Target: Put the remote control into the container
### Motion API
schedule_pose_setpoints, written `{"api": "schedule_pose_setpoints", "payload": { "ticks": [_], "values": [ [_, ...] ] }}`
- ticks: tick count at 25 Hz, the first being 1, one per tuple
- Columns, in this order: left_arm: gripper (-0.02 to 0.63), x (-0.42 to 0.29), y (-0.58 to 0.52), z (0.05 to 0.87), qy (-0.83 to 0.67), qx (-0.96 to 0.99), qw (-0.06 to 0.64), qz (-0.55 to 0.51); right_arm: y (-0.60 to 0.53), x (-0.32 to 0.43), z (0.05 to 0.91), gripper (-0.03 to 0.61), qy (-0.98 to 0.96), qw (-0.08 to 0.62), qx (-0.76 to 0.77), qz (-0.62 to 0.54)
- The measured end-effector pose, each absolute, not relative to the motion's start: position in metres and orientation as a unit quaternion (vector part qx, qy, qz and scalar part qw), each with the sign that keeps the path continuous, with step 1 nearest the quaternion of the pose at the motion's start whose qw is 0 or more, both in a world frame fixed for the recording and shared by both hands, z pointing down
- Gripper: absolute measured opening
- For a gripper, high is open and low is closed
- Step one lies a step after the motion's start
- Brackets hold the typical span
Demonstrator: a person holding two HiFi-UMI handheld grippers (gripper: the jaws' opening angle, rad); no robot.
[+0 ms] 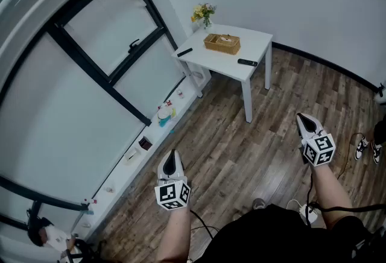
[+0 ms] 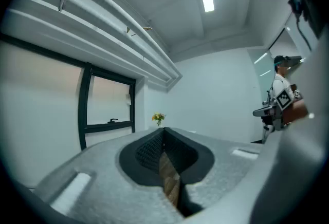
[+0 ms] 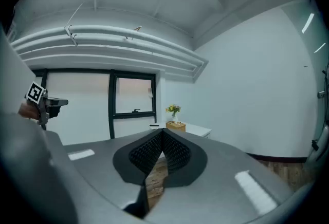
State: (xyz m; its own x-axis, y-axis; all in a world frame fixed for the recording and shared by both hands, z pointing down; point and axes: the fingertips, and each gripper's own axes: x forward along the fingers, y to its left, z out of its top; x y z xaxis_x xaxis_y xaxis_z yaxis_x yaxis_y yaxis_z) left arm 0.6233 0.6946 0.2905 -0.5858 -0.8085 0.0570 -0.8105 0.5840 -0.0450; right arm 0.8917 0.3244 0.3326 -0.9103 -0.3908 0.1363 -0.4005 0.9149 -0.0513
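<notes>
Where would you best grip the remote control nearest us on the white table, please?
Probably across its narrow middle, from above: the remote control lies flat on the table, long and slim, near the front edge.

windowsill clutter too small to identify, person in shoes cut off by right edge

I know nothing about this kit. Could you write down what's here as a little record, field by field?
table: white table beside the window
on it: basket, flowers, black remote on the window side, second black remote at the near edge
in the basket: neither remote
left tongs: shut, empty, over the wood floor
right tongs: shut, empty, also short of the table
</notes>
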Motion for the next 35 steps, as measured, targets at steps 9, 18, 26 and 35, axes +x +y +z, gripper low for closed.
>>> {"api": "schedule_pose_setpoints", "payload": {
  "ticks": [9, 18, 26, 35],
  "values": [
    [0.0, 0.626, 0.657, 0.287, -0.889, 0.457, 0.007, 0.033, 0.303, 0.893, 0.336, 0.002, -0.978, 0.059, 0.195, 0.049],
    [0.0, 0.611, 0.626, 0.298, -0.889, 0.455, 0.019, 0.037, 0.275, 0.878, 0.365, 0.002, -0.975, 0.074, 0.196, 0.076],
    [0.0, 0.553, 0.582, 0.31, -0.871, 0.486, 0.007, 0.07, 0.24, 0.826, 0.371, 0.002, -0.969, 0.069, 0.22, 0.088],
    [0.0, 0.434, 0.543, 0.301, -0.866, 0.498, 0.003, 0.051, 0.209, 0.735, 0.362, 0.002, -0.967, 0.075, 0.234, 0.073]
  ]
}}
